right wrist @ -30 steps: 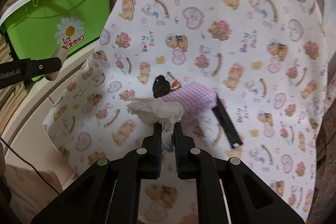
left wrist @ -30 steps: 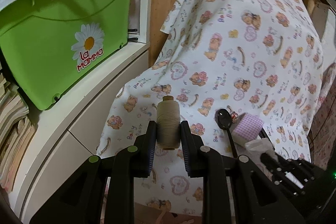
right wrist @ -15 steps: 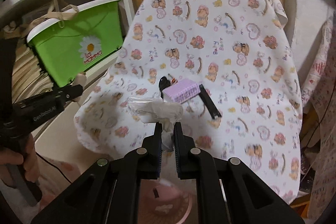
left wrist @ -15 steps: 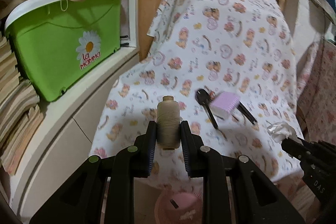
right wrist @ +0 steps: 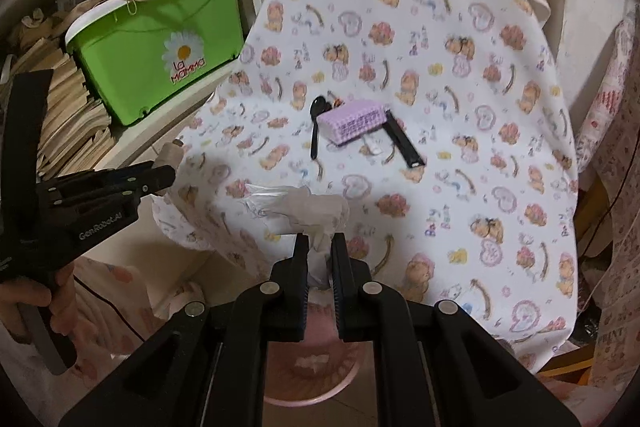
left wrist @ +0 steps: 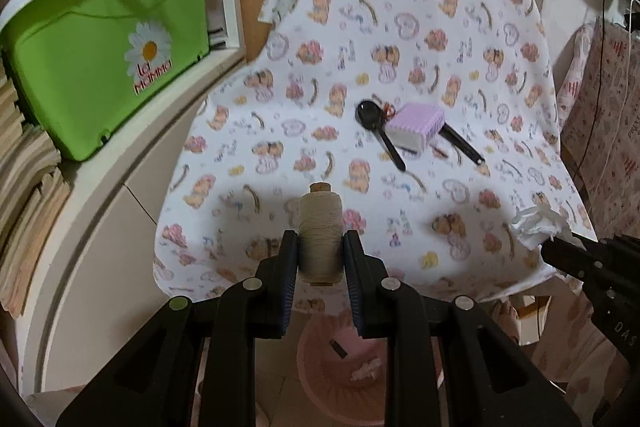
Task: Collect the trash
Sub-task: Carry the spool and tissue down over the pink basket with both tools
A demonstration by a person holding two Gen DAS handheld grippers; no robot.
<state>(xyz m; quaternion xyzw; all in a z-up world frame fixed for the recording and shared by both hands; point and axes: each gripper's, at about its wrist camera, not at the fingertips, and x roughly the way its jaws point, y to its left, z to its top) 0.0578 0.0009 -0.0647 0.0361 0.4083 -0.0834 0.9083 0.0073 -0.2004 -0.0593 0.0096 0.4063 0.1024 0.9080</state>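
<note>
Left claw (left wrist: 320, 255): closed on a spool of beige thread (left wrist: 321, 231), which stands upright between the two fingers, its cork-coloured top poking above them.

Right claw (right wrist: 320, 255): pinched narrow on a crumpled white tissue (right wrist: 304, 211); the wad bulges above the fingertips with a bit of clear film sticking out to the left.

Position of both claws: held off the near edge of the desk, the left one out to the left of the right one, well apart.

Bin: a pink trash basket (left wrist: 340, 367) sits on the floor under both claws, at the foot of the desk; a few pale scraps and a small dark piece lie inside. In the right wrist view only its rim (right wrist: 320, 397) and a scrap show below the fingers.

Desk: covered by a white cloth (left wrist: 400, 27) printed with bears and hearts, hanging over the front edge.

Left on the desk: a black plastic spoon (left wrist: 376, 131), a lilac checked block (left wrist: 416, 125) just beside it, touching or overlapping its handle, and a black stick-like item (left wrist: 460, 145) angled out from the block's right side.

Shelf at left: a green tub (left wrist: 100, 67) with a white rim and a daisy logo, stacks of paper (right wrist: 60, 107) next to it.
</note>
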